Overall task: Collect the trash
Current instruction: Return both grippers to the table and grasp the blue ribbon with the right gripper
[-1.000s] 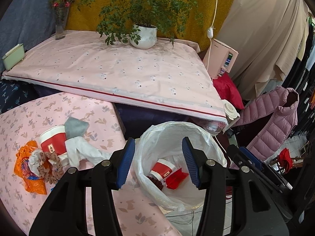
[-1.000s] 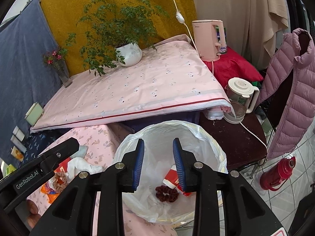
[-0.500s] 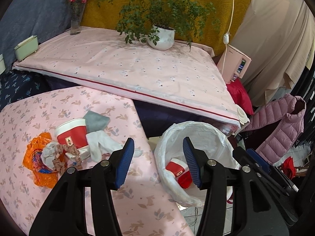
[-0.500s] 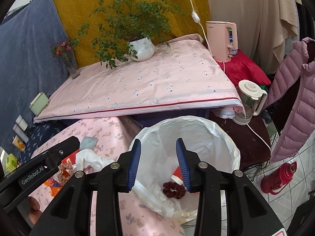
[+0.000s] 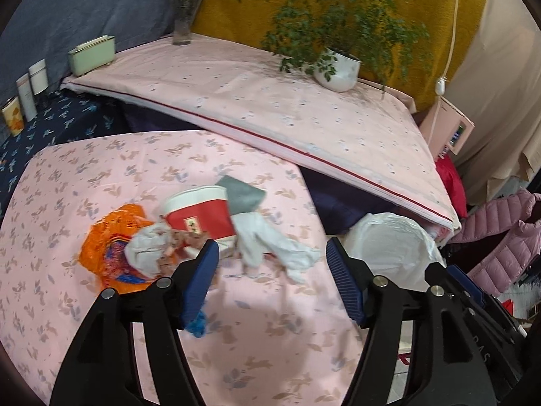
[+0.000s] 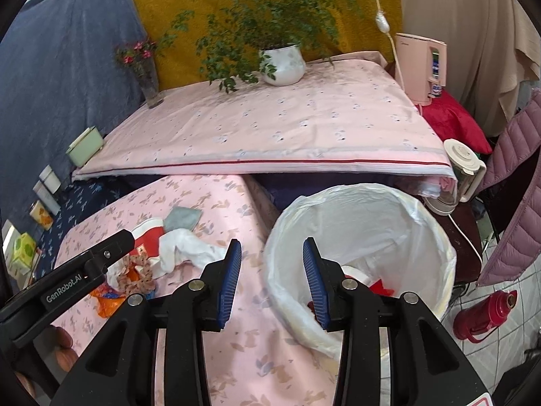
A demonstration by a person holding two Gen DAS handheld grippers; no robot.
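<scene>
Both grippers have swung left since a second ago, off the bin [image 6: 365, 253] and toward the pile on the pink cloth [image 5: 243, 345]. Left gripper [image 5: 270, 282] hangs above the cloth with its jaws wide apart and nothing between them, pointed at the white tissue [image 5: 274, 247] just beyond its tips. Behind that lie the red cup [image 5: 199, 211] on its side, a grey cloth [image 5: 241, 194] and, to the left, an orange wrapper [image 5: 115, 237] — all touching in one heap. A blue scrap [image 5: 197, 324] sits under the left finger. Right gripper [image 6: 272, 279] is also open and empty, straddling the cloth's right edge and the bin rim. In the bin — lined with white plastic, just right of the cloth — red trash [image 6: 380, 286] shows. Near the grippers the cloth is bare.
</scene>
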